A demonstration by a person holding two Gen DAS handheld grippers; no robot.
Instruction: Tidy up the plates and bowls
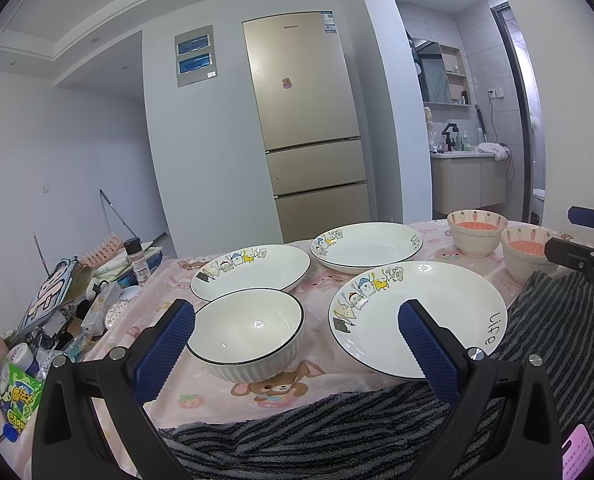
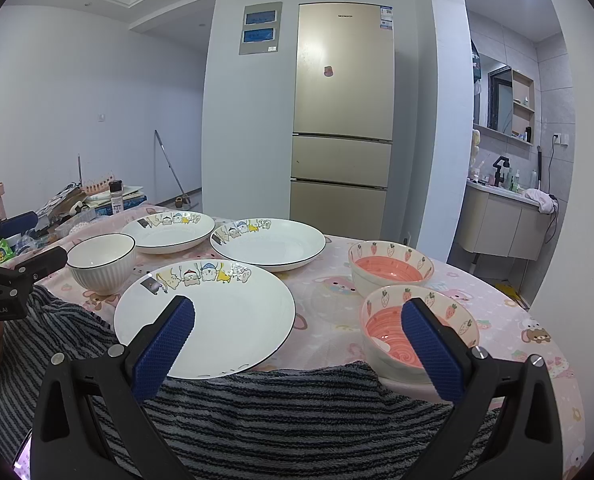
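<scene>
The left gripper (image 1: pixel 297 320) is held with its blue-padded fingers (image 1: pixel 165 344) spread wide apart and nothing between them; the white ribbed bowl (image 1: pixel 246 340) is seen just beyond the left finger and the nearest plate (image 1: pixel 421 316) just beyond the right one. The right gripper (image 2: pixel 299 320) is likewise held wide apart and empty, its fingers (image 2: pixel 431 344) framing the nearest plate on one side and the nearer pink bowl (image 2: pixel 417 330) on the other. A second pink bowl (image 2: pixel 389 266) is set just behind the first, apart from it. Two more plates are laid farther back: one (image 1: pixel 253 276) behind the white bowl and one (image 1: pixel 367 246) to its right, their rims nearly touching. All the crockery is laid on a table covered by a pink cartoon-print cloth (image 2: pixel 325 304), and the near edge of the table is covered by a grey striped towel (image 2: pixel 277 412). A heap of boxes, packets and a small jar (image 1: pixel 137 258) is piled at the table's left end. Behind the table a gold fridge (image 2: pixel 343 112) is set against a white wall, and a bathroom sink cabinet (image 2: pixel 497 224) is seen through the opening on the right. Both grippers are held low over the towel, side by side, level, and pointed across the table toward the fridge.
</scene>
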